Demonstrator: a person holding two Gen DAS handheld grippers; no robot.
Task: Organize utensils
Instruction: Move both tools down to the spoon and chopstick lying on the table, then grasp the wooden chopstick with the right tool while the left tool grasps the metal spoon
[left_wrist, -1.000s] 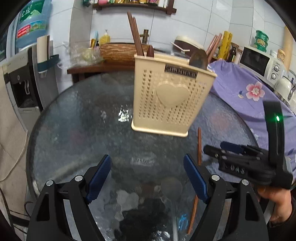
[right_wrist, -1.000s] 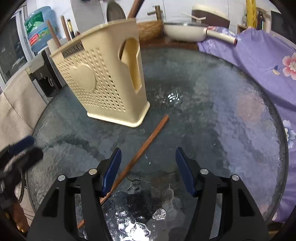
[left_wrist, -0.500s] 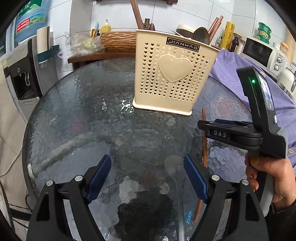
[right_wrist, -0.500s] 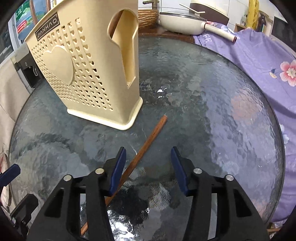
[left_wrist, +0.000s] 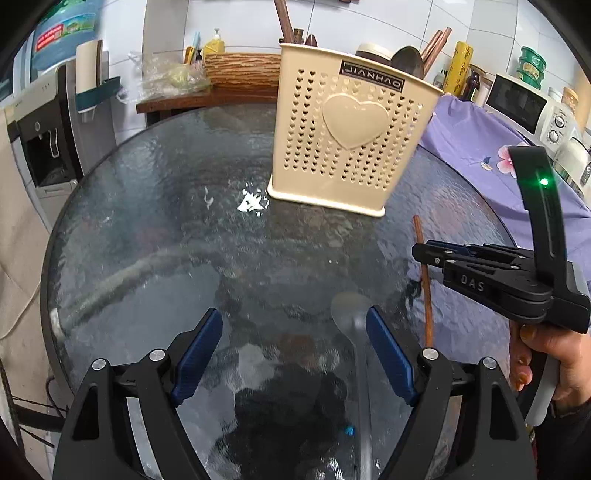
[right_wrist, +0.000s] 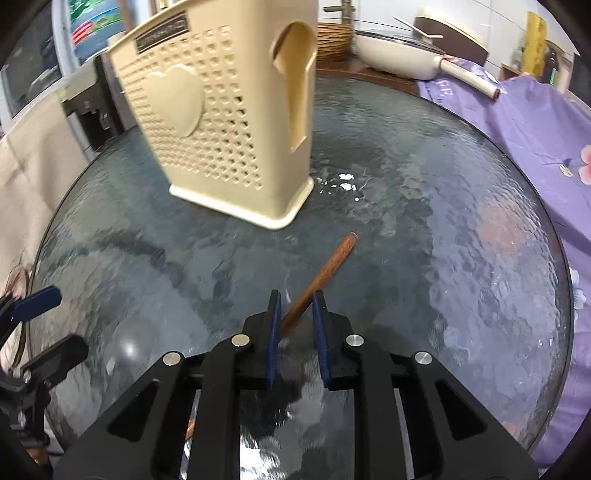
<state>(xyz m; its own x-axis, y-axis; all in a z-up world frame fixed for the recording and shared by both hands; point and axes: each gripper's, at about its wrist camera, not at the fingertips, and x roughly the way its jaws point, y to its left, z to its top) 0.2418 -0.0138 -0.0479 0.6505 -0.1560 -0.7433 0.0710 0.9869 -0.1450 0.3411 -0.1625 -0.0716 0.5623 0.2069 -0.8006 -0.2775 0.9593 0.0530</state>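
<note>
A round glass table (left_wrist: 147, 206) carries a cream utensil holder (left_wrist: 347, 140) at its far side. Near it on the right lies a wooden chopstick (right_wrist: 325, 271), with the right gripper (right_wrist: 297, 325) nearly closed around it. The left gripper (left_wrist: 295, 354) is spread wide, a clear spoon (left_wrist: 351, 321) lying just inside its right finger.

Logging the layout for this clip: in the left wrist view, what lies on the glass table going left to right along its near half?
Left gripper held open, clear spoon against its right-hand finger, wooden chopstick, right gripper closed around that chopstick.
</note>
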